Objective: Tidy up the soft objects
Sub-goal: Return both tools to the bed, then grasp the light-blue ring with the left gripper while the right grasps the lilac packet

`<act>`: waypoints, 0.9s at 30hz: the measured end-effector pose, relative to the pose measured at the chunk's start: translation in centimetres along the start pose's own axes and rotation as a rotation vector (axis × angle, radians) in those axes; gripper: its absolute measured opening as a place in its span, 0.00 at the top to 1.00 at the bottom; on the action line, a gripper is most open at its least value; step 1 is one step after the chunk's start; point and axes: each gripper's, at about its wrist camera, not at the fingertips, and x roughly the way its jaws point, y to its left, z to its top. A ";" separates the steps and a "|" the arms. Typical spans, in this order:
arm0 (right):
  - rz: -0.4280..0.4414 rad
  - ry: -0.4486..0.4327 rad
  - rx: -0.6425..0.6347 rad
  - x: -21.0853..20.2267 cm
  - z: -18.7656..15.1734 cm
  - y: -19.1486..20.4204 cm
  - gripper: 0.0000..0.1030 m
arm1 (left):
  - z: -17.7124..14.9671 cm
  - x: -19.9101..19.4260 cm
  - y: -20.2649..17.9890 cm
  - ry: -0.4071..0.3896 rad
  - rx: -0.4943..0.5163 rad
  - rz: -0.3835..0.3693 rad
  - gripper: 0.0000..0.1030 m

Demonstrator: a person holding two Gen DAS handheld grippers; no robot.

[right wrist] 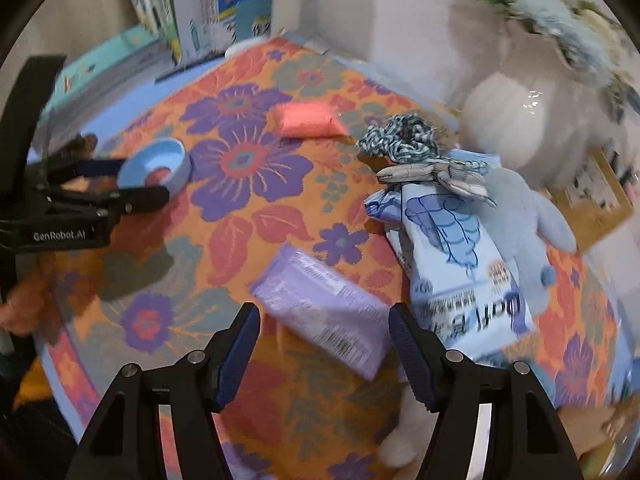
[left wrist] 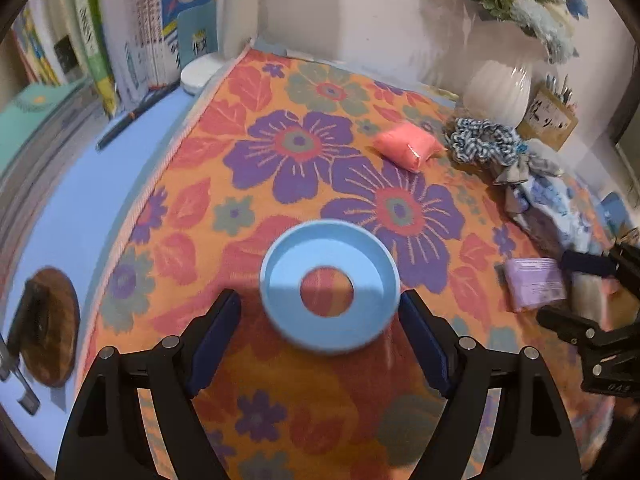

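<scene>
The left gripper (left wrist: 320,340) stands wide, the blue ring dish (left wrist: 330,286) just ahead between its fingers, untouched. The right gripper (right wrist: 324,350) gapes around the purple packet (right wrist: 326,308).

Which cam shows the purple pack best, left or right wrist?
Right wrist. The purple pack lies whole and large just ahead of the open right gripper, barcode visible. The left wrist view shows it small and blurred at the right edge, partly behind the right gripper.
</scene>
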 end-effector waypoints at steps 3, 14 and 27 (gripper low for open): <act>0.031 0.010 -0.013 0.9 0.4 -0.5 0.29 | 0.3 0.3 -0.4 -0.010 0.023 0.020 0.23; 0.136 0.087 -0.041 1.0 0.2 2.0 0.25 | 0.3 0.5 -0.3 -0.045 0.033 0.030 0.27; -0.044 -0.029 0.409 1.8 -1.0 0.9 0.53 | 0.1 0.3 -0.1 -0.064 0.019 -0.003 0.37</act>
